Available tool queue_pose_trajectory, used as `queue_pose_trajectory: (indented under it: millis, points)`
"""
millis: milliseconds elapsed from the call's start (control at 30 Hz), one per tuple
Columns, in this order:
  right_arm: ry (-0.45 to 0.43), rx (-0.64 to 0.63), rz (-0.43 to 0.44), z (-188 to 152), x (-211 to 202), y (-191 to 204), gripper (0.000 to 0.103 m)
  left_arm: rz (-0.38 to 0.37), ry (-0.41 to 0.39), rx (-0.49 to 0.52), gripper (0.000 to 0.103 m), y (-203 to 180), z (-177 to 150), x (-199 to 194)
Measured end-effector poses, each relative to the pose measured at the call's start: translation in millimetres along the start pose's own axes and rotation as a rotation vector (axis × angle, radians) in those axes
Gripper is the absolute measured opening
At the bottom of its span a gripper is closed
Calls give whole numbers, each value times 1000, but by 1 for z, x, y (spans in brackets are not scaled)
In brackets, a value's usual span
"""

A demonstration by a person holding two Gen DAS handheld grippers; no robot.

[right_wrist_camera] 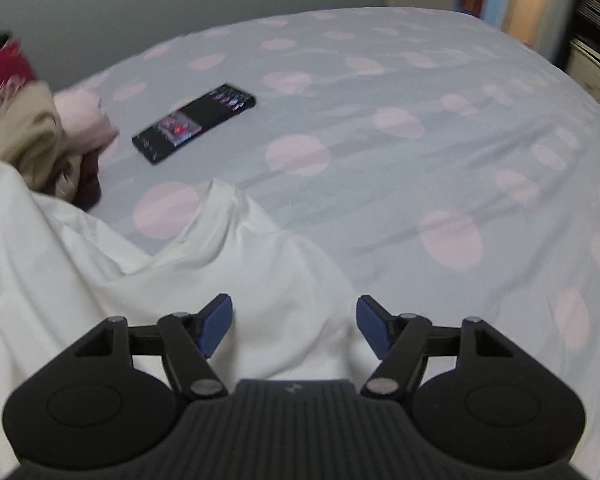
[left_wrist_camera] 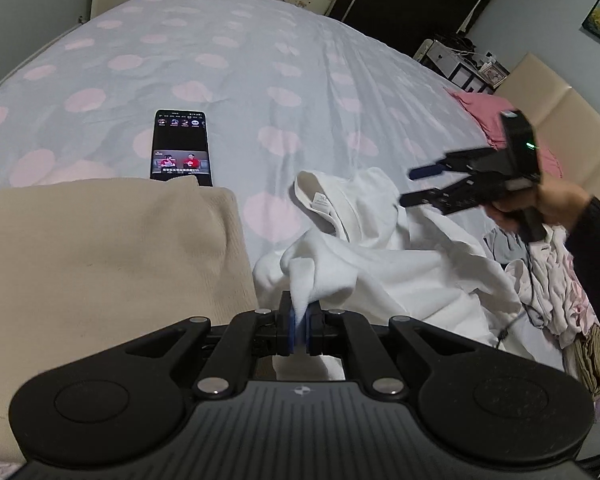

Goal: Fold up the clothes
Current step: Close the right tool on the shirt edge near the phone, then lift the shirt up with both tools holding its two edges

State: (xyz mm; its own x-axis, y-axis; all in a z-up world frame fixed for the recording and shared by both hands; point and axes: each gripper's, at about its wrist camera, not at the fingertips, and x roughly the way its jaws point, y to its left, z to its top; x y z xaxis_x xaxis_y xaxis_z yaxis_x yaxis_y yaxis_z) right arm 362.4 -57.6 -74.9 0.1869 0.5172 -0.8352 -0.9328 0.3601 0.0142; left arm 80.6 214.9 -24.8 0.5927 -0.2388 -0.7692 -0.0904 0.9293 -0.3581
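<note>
A: Where is our white shirt (left_wrist_camera: 380, 264)?

B: It lies crumpled on the bed (left_wrist_camera: 228, 52), near the edge closest to us, beside the folded beige cloth (left_wrist_camera: 100, 260). Its collar with the tag points toward the phone (left_wrist_camera: 182, 148).

A: What are our 2 hand-held grippers doing?

B: The left hand-held gripper (left_wrist_camera: 299, 326) is pressed together, pinching a bunched bit of the shirt. The right hand-held gripper (right_wrist_camera: 294, 326) is spread wide above the white cloth, holding nothing.

A: How will the shirt feel?

B: We think it is light, soft and floppy. It will sag and wrinkle, so 1 pinch is not enough.

A: Where should we grab?

B: A hem or shoulder edge seems best, well apart from the left pinch, so we can pull it flat.
</note>
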Motion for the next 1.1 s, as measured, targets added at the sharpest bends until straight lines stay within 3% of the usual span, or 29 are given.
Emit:
queue_pose_trajectory:
  millis: [167, 400, 467, 500, 533, 567, 767, 933, 1100]
  points:
    - [16, -11, 112, 15, 29, -24, 72, -2, 13, 0, 3, 3, 0, 7]
    - [97, 5, 108, 9, 56, -20, 72, -7, 23, 2, 3, 5, 0, 9]
    - [120, 9, 107, 8, 64, -18, 48, -6, 25, 0, 3, 6, -1, 10]
    - [127, 12, 106, 7, 66, -17, 15, -6, 25, 1, 3, 6, -1, 10]
    - [110, 22, 101, 6, 61, -16, 8, -5, 23, 4, 3, 6, 0, 9]
    - [94, 30, 95, 4, 54, -14, 8, -4, 20, 9, 3, 5, -1, 8]
    - [-35, 71, -18, -9, -40, 4, 7, -10, -25, 36, 3, -5, 0, -7]
    - [-187, 139, -178, -26, -172, 31, 7, -28, -110, 98, 3, -33, 0, -35]
    - [-371, 196, -353, -55, -313, 90, 7, -86, -243, 137, 3, -66, 5, -83]
